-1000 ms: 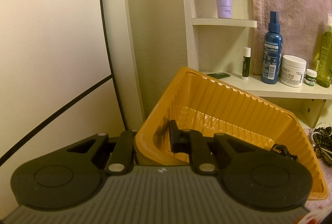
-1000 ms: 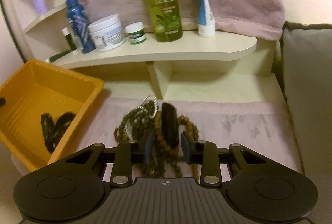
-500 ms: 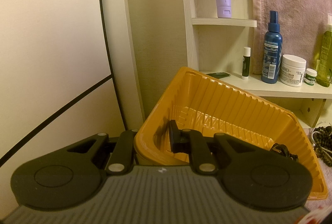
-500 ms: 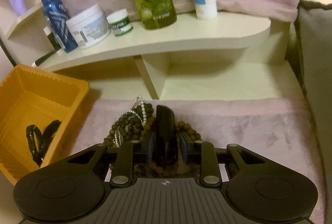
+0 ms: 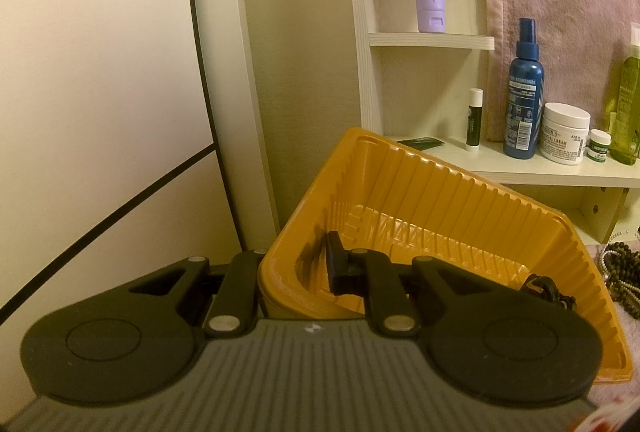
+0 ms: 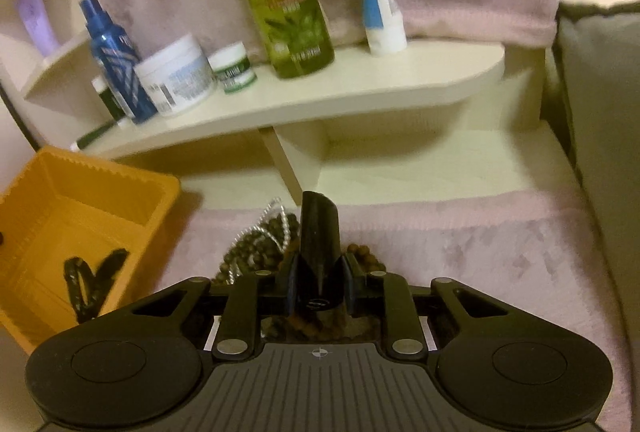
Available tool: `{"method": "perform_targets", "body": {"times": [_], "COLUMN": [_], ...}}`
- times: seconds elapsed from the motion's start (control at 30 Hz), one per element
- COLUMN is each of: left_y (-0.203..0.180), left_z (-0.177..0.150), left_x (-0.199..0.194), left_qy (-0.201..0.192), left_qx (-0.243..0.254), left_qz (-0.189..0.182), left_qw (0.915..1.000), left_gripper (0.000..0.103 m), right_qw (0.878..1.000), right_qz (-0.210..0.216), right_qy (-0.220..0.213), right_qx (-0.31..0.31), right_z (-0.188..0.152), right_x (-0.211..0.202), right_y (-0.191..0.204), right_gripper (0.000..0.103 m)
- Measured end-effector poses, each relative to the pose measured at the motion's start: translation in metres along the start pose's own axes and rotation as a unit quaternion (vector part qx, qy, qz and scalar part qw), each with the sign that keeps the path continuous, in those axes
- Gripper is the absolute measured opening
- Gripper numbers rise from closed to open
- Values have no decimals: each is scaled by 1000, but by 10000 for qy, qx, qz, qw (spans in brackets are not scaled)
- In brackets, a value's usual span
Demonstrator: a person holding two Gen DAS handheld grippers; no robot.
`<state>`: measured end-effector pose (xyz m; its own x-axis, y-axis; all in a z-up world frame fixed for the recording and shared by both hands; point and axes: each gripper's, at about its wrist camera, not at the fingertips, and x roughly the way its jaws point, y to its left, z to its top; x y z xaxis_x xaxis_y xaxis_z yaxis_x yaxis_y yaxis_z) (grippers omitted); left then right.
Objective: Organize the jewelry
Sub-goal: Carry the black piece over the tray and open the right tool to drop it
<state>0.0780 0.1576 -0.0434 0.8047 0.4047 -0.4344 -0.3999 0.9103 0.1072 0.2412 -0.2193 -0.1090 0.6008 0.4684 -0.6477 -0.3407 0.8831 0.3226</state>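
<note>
A glossy black bangle (image 6: 319,236) is standing upright on its edge, just above a heap of brown and green bead strands (image 6: 264,248). A black bracelet (image 6: 90,282) is lying flat inside the orange tray (image 6: 132,187), which is sitting tilted.

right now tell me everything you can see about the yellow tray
The yellow tray is a rectangular tub of thin, glossy moulded plastic with ribbed walls and a flat rim. It sits tipped on the pink cloth below the shelf. The left gripper pinches its near wall, one finger inside. A black band lies on its floor. The bead pile lies just beside it.
</note>
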Motion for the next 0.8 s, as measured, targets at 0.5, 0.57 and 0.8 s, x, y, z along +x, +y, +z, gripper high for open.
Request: {"method": "perform_targets", "body": {"times": [0.5, 0.57, 0.8], "left_y": [0, 0, -2], "left_z": [2, 3, 9], "left_x": [1, 1, 2], "left_qy": [57, 76, 192], "left_qx": [3, 18, 79], "left_qz": [1, -1, 26], "left_qw": [10000, 10000, 9998], "left_gripper": [14, 14, 14], "right_qw": [9886, 9866, 9818], "right_qz": [1255, 1332, 1270], "right_qy": [69, 191, 473], "right_qx": [-825, -918, -1332], "right_z": [18, 18, 15], "right_x": [4, 14, 48], "right_y": [90, 104, 137], "right_gripper": [23, 23, 23]}}
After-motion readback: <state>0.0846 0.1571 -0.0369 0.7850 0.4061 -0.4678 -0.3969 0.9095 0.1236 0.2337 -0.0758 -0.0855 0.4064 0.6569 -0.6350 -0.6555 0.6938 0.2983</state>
